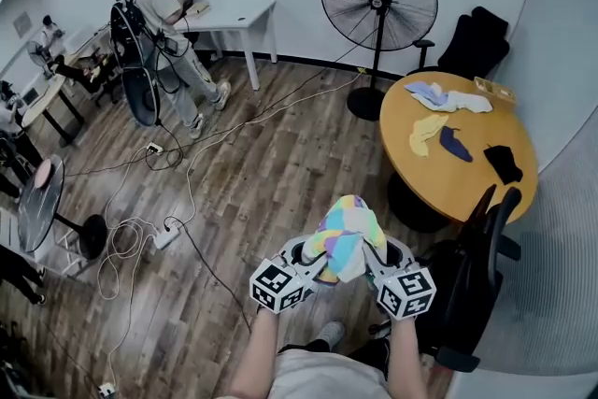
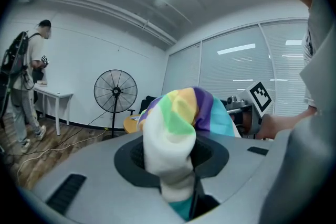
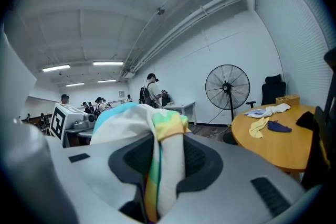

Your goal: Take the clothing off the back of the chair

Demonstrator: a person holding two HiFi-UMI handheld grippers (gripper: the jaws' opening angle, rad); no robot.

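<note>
Head view: your left claw (image 1: 308, 259) and right claw (image 1: 376, 257) hold the cloth (image 1: 348, 234) bunched between them, off the chair (image 1: 481, 266), just beside it.
Left gripper view: claw (image 2: 176, 178) pinches white cloth (image 2: 176, 123) edge.
Right gripper view: claw (image 3: 157, 181) pinches a striped fold (image 3: 165, 165).

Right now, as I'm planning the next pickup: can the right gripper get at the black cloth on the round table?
Probably not yet: the right gripper is shut on the colourful garment, shared with the left gripper, and the black chair stands between it and the black cloth.
</note>
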